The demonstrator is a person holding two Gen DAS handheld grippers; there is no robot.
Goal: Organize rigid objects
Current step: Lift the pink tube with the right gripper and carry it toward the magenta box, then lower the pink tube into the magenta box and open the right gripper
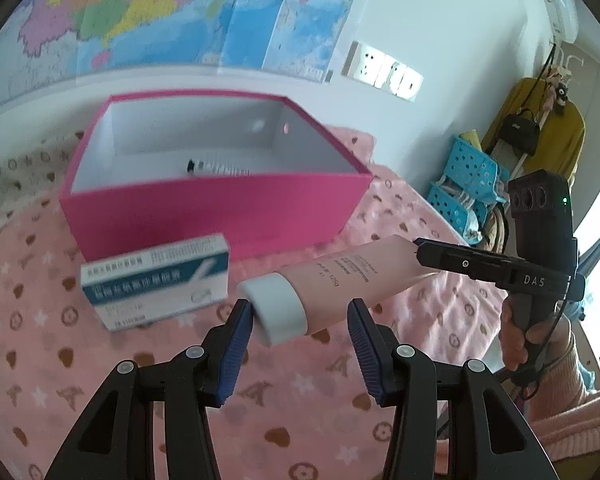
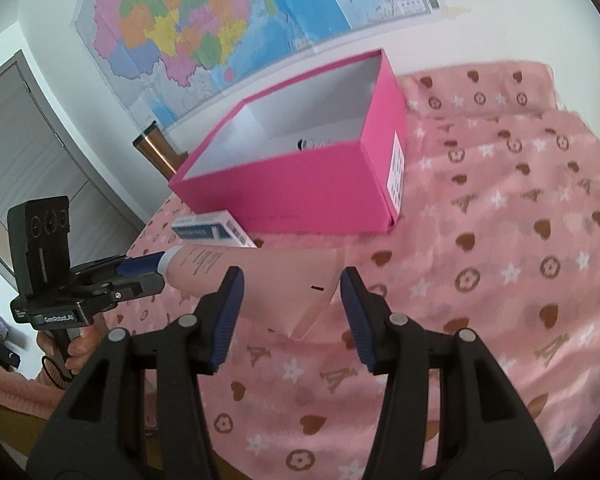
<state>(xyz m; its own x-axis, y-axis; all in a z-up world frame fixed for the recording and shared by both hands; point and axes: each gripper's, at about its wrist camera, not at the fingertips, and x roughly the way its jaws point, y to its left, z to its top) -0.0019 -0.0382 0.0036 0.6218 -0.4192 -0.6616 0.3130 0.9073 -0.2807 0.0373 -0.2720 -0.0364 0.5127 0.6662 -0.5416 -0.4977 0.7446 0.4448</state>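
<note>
a deep pink cardboard box point(image 1: 204, 216) with a white inside sits open on a bed covered by a soft pink blanket point(image 1: 40, 360) printed with brown hearts and white stars. this box is the landmark. deep inside it lies a small ribbed item with a dark tip point(image 2: 310, 144), too blurred to name. just in front of the box, near its left corner, a small white and teal medicine carton point(image 1: 156, 280) lies on the blanket. behind the box a coloured map point(image 2: 188, 24) hangs on the wall.

in front of the box, above the blanket, a smooth pale pink tube point(image 1: 340, 276) with a round white cap point(image 1: 278, 308) hangs level between two grippers. the left gripper point(image 1: 300, 332) stands partly closed around the cap, one blue ribbed pad touching it; i cannot tell whether it is clenched. the right gripper point(image 2: 292, 300) brackets the flat crimped tail, its pads close beside it, and here too i cannot tell the grip. nothing blocks the box's open top.
</note>
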